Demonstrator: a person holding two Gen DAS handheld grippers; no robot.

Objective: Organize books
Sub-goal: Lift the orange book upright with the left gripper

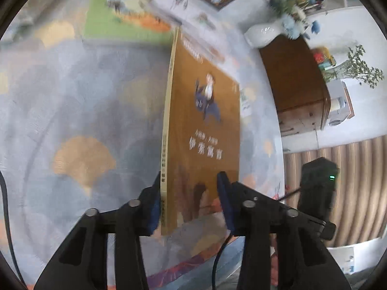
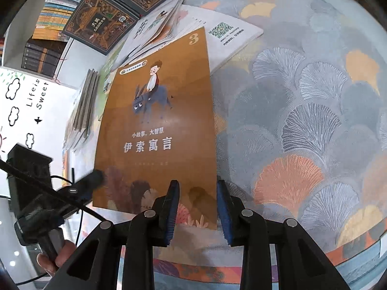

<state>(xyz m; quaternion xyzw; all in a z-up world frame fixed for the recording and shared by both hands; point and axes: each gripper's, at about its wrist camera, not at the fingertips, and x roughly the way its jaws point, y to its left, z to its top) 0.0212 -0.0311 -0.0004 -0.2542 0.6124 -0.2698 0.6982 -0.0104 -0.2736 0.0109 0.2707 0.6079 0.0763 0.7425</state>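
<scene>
A thin brown book (image 1: 203,130) with a boy on a donkey on its cover is lifted off the patterned cloth, spine toward my left gripper (image 1: 191,200). The jaws of the left gripper stand around the book's lower spine edge with a clear gap on the cover side. In the right wrist view the same book (image 2: 157,125) stands tilted, and my right gripper (image 2: 198,207) is open with the book's lower right corner between its fingers. The left gripper (image 2: 94,181) shows there at the book's lower left edge.
More books lie at the far end: a green one (image 1: 121,12), dark ornate ones (image 2: 101,21), white open ones (image 2: 225,36) and a grey stack (image 2: 84,104). A shelf of books (image 2: 55,7), a wooden cabinet (image 1: 295,82) and a white vase (image 1: 261,35) stand beyond.
</scene>
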